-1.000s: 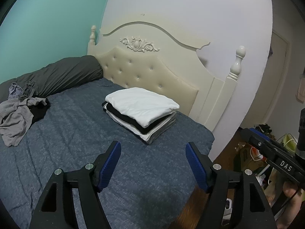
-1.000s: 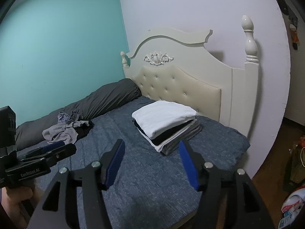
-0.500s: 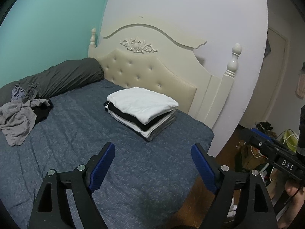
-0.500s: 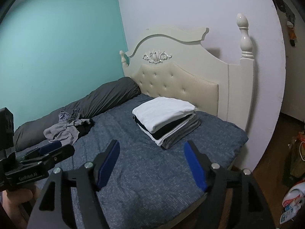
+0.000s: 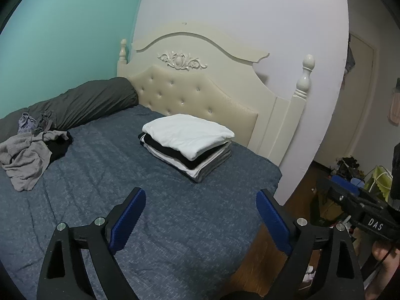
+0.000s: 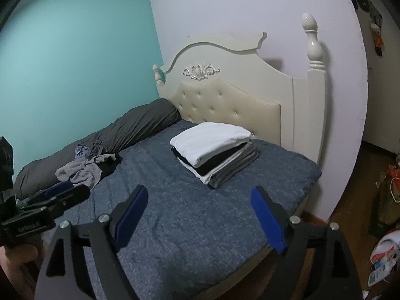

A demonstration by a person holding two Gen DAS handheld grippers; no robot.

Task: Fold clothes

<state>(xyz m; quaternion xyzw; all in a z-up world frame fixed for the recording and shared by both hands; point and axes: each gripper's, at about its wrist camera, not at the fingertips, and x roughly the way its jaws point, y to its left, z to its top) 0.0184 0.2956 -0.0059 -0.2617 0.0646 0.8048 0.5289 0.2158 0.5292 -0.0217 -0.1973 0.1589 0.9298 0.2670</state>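
Note:
A stack of folded clothes, white on top over black, white and grey layers, sits on the blue bed near the headboard. A heap of unfolded grey and black clothes lies at the left by a dark rolled duvet. My left gripper hangs over the bed's near part, short of the stack; its jaws are opening with nothing between them. My right gripper hangs likewise, jaws opening and empty. Each view shows the other gripper at its edge.
A cream tufted headboard with posts stands behind the stack. The dark duvet roll lies along the teal wall. At the right are the bed's edge, wooden floor and clutter of bags and shoes. A hand holds the right gripper.
Both grippers' jaws have spread wider apart. Both views have drawn back a little from the bed, so the folded stack looks slightly farther away.

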